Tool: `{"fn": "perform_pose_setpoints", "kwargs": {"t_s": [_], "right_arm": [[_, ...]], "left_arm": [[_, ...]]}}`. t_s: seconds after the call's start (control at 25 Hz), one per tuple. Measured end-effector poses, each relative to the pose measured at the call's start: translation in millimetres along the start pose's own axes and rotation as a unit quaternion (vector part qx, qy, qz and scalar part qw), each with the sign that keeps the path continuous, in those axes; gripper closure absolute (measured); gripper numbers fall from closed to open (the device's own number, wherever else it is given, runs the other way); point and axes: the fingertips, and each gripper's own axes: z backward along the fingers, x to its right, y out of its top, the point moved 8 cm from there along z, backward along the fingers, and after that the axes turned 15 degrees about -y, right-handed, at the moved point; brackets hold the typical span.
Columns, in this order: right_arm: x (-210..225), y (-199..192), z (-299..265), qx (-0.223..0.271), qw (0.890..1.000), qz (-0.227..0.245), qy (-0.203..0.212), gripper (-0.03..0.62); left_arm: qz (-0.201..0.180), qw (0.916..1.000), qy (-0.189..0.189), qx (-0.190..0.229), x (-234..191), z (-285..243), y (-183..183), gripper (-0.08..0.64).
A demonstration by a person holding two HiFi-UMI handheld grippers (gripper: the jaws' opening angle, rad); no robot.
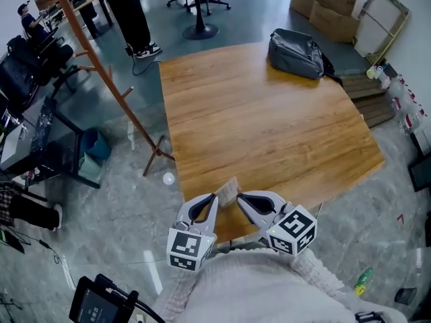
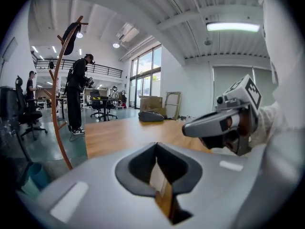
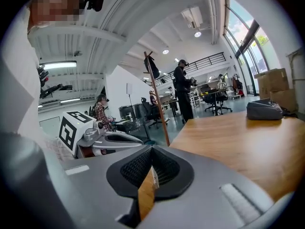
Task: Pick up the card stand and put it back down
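The card stand (image 1: 229, 189) is a small pale wooden block at the near edge of the wooden table (image 1: 269, 126). My left gripper (image 1: 215, 198) reaches it from the left and my right gripper (image 1: 238, 198) from the right, their tips meeting at the block. In the left gripper view the jaws stand shut, with a pale wooden sliver of the card stand (image 2: 159, 182) pinched between them. The right gripper's jaws are likewise shut on a wooden strip of the card stand (image 3: 145, 194). Each gripper shows in the other's view: the right gripper (image 2: 190, 128), the left gripper (image 3: 138, 141).
A grey bag (image 1: 296, 54) lies at the table's far end. A wooden coat rack (image 1: 101, 73) stands off the table's left side, with a blue bin (image 1: 96, 145) near it. Cardboard boxes (image 1: 326, 5) sit at the back right. A person (image 1: 131, 12) stands beyond the table.
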Motion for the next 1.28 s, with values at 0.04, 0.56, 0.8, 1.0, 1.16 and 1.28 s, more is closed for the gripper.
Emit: {"fn": "perform_pose_setpoints", "kwargs": {"t_s": [0.04, 0.56, 0.8, 1.0, 1.16, 1.28], "right_arm": [[-1, 0, 0, -0.002, 1.0, 0.003, 0.0, 0.592], [-8, -7, 0, -0.023, 0.999, 0.029, -0.002, 0.594], [-10, -11, 2, -0.035, 0.999, 0.032, 0.0, 0.594], [-10, -12, 4, -0.038, 0.999, 0.036, -0.003, 0.594], [-12, -13, 6, -0.036, 0.999, 0.037, -0.003, 0.594], [-12, -14, 9, -0.039, 0.999, 0.037, -0.003, 0.594]], "left_arm": [[0.005, 1.0, -0.005, 0.002, 1, 0, 0, 0.551], [-0.001, 0.9993, -0.032, -0.017, 10, -1, -4, 0.552], [0.001, 0.999, -0.039, -0.023, 13, -1, -5, 0.552], [0.002, 0.9989, -0.037, -0.027, 14, 1, -7, 0.552], [-0.002, 0.9989, -0.036, -0.03, 16, 4, -8, 0.552], [-0.004, 0.9988, -0.038, -0.032, 19, 5, -7, 0.552]]}}
